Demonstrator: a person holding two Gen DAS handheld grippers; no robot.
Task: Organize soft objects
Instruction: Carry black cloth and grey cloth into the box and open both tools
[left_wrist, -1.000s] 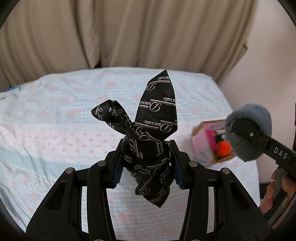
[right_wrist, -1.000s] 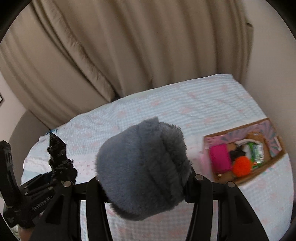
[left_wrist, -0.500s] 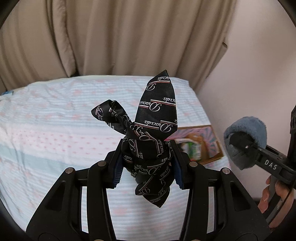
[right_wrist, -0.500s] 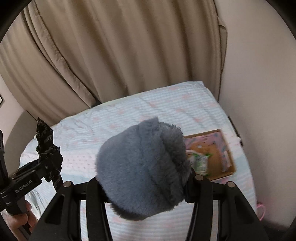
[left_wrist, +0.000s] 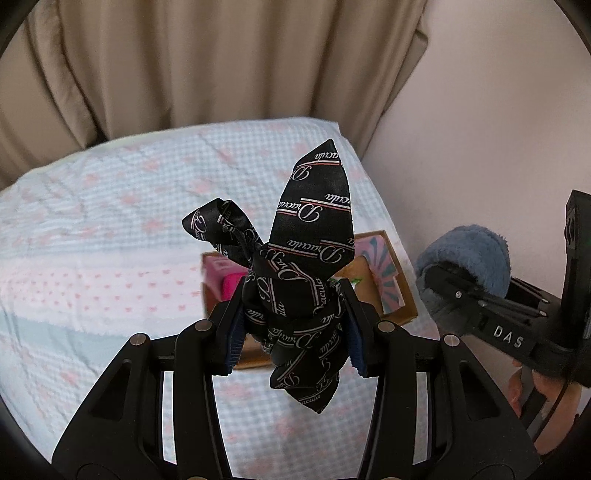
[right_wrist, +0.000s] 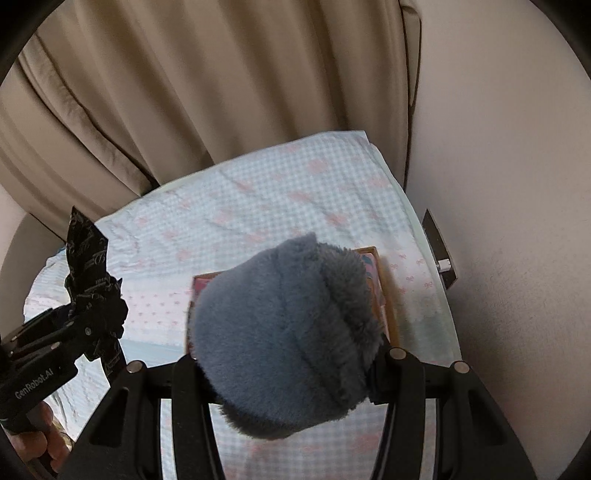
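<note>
Necktie (left_wrist: 303, 291), black with white script lettering and thin stripes, sits bunched up in your left gripper (left_wrist: 293, 326), whose two blue-padded fingers (left_wrist: 234, 332) are clenched on the wad of fabric. One pointed end of it stands up and a knotted loop sticks out to the left. From the left wrist view, you hold it in the air over the bed (left_wrist: 110, 258), which wears a pale blue gingham cover with pink bows. Behind the tie, a shallow cardboard box (left_wrist: 400, 291) lies on the bed near its right edge; a pink item (left_wrist: 218, 267) and a pink-and-teal patterned piece (left_wrist: 380, 266) show inside it, the rest being hidden by the tie. To the right, your right gripper (left_wrist: 443, 280) comes into view side-on, grasping a fluffy grey-blue hat (left_wrist: 472, 254). Beige curtains (left_wrist: 221, 62) hang behind the bed and a plain wall (left_wrist: 498, 129) rises at the right.

From the right wrist view, the fluffy hat (right_wrist: 284, 332) fills the middle, squeezed between the fingers of your right gripper (right_wrist: 286, 373) and held above the box (right_wrist: 388, 295), of which only the edges peek out around the hat. At the left, your left gripper (right_wrist: 96, 332) holds the necktie (right_wrist: 88, 266) over the bed (right_wrist: 295, 192), well apart from the hat. A wall socket (right_wrist: 439, 254) sits on the wall (right_wrist: 517, 184) just beside the bed, and the curtains (right_wrist: 221, 92) hang behind.
</note>
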